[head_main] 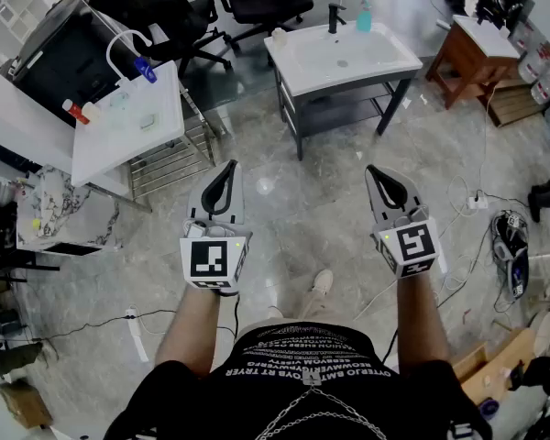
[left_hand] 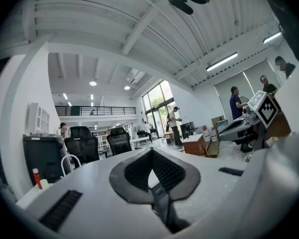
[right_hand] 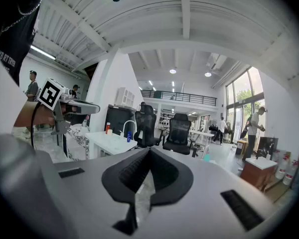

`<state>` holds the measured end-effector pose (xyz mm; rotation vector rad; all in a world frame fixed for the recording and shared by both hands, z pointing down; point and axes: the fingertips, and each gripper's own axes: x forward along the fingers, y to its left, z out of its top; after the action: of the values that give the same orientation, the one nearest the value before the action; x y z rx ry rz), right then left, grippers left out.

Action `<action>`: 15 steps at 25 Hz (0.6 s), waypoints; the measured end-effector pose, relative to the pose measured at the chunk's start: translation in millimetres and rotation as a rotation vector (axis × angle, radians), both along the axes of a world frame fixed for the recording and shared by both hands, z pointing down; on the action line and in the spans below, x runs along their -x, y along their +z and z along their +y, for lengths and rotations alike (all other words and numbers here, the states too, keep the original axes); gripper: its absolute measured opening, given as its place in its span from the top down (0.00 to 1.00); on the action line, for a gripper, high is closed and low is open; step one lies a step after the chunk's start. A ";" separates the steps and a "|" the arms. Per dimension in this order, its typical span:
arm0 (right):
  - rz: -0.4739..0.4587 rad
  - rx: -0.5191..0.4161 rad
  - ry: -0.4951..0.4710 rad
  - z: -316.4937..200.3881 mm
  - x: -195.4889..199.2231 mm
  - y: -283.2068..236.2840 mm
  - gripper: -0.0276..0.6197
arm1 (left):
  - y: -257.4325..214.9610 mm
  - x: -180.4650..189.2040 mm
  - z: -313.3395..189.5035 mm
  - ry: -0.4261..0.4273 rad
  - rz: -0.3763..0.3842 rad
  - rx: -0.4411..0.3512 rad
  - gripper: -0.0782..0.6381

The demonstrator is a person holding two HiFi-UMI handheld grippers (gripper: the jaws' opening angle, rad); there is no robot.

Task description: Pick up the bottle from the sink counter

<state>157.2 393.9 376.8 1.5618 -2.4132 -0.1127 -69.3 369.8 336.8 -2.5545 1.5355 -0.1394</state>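
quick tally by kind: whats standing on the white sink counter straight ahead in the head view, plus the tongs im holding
On the sink counter:
black faucet: 1
teal bottle: 1
small pale container: 1
Held in the hands:
tongs, both shut and empty, left tongs and right tongs: 2
total: 5

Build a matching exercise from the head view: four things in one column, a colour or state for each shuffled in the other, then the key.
1. bottle on the sink counter
2. faucet
3. small cabinet
4. right gripper

a. shut, empty
b. teal
c. brown wood
d. black

Pairs: 1-b; 2-d; 3-c; 4-a
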 end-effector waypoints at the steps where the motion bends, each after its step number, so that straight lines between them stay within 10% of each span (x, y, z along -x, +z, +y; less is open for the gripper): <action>1: -0.007 0.009 0.003 16.6 16.8 2.8 0.96 | 1.9 17.1 15.7 -0.001 -0.001 0.013 0.88; 15: -0.065 -0.017 -0.085 146.7 176.9 -19.2 0.96 | -5.2 166.4 134.2 0.010 -0.022 0.020 0.88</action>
<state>-19.7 540.7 357.6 1.4922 -2.5359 -0.1001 -235.6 504.0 331.6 -2.5663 1.5211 -0.1816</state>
